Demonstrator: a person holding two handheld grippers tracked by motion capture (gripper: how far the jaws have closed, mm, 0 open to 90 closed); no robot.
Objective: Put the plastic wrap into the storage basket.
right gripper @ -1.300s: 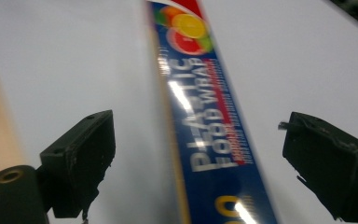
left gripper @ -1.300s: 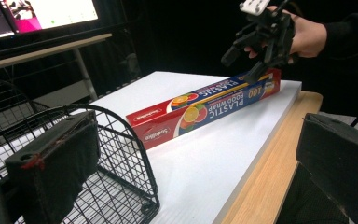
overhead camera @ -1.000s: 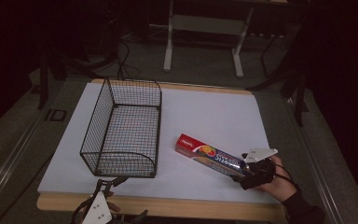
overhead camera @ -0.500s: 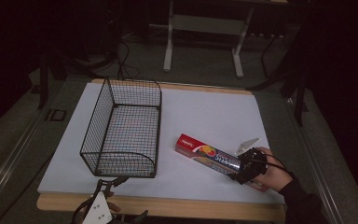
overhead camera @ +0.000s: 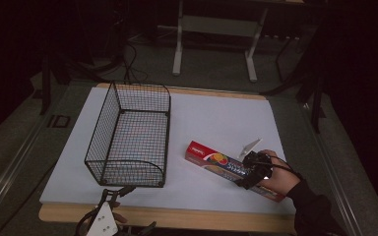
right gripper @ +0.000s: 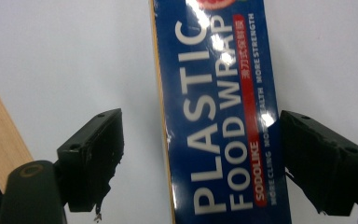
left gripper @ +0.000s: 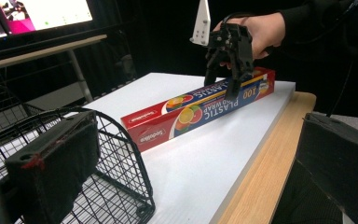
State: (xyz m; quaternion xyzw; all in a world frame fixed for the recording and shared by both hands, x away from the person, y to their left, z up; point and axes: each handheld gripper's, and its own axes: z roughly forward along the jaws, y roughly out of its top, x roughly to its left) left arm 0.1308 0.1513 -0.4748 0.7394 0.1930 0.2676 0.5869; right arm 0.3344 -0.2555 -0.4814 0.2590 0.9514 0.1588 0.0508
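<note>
A long red and blue plastic food wrap box lies flat on the white board, right of the basket. My right gripper points down over the box's right part. Its jaws have just been closing and straddle the box; the left pad still stands clear of the box's edge. The left gripper view shows that gripper astride the box. At the table's front edge near the basket's corner, my left gripper rests open with nothing between its jaws.
A black wire basket stands on the left half of the white board, with its rounded end just ahead of my left gripper. A wooden table edge runs along the front. Dark stands and cables sit behind the table.
My right hand has shifted left along the box, from its near end towards its middle, and turned so its grey plate points away. The left gripper, box and basket have stayed put.
</note>
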